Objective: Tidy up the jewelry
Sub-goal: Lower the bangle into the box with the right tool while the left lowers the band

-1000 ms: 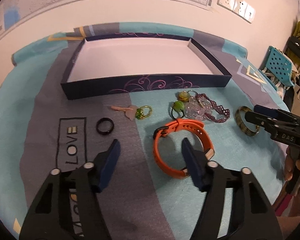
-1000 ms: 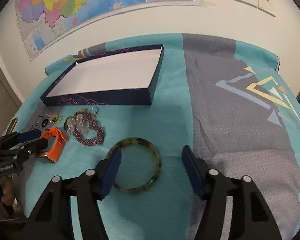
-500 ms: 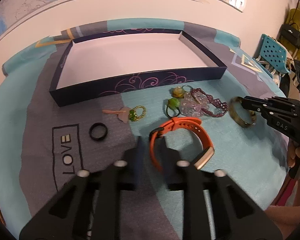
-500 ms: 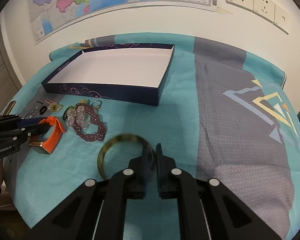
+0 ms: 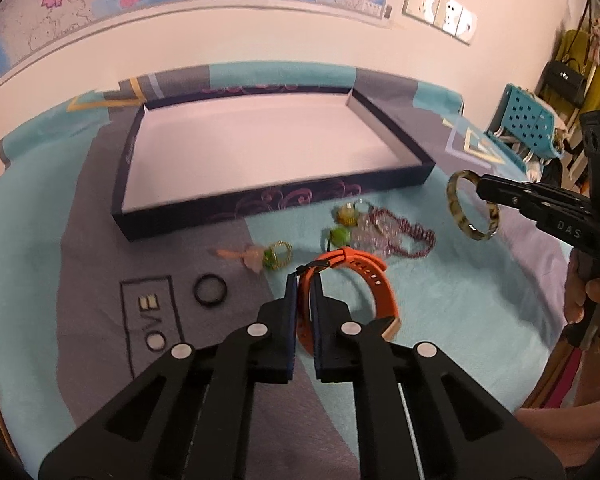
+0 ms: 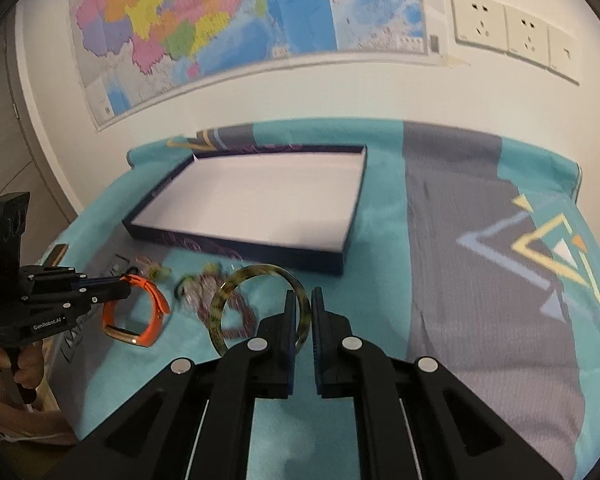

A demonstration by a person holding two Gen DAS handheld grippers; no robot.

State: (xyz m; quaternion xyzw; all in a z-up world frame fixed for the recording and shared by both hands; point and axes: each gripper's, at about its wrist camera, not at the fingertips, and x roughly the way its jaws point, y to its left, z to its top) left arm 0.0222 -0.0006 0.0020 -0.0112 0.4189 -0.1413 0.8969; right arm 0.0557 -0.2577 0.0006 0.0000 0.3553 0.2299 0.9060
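Observation:
My left gripper [image 5: 303, 285] is shut on the orange watch band [image 5: 374, 276] and holds it lifted above the cloth; it also shows in the right wrist view [image 6: 150, 300]. My right gripper [image 6: 301, 302] is shut on the tortoiseshell bangle [image 6: 236, 280] and holds it in the air; the bangle shows at the right of the left wrist view [image 5: 460, 216]. The dark blue box [image 5: 204, 220] with a white inside lies open behind, with nothing in it.
On the cloth in front of the box lie a black ring [image 5: 209, 291], a pink clip with a green-gold ring [image 5: 276, 255], two bead rings [image 5: 340, 224] and a purple bead necklace [image 5: 408, 236]. A teal stool [image 5: 520, 124] stands at the right.
Both grippers shut, the left on the orange watch band and the right on the bangle, and both lifted their pieces off the cloth.

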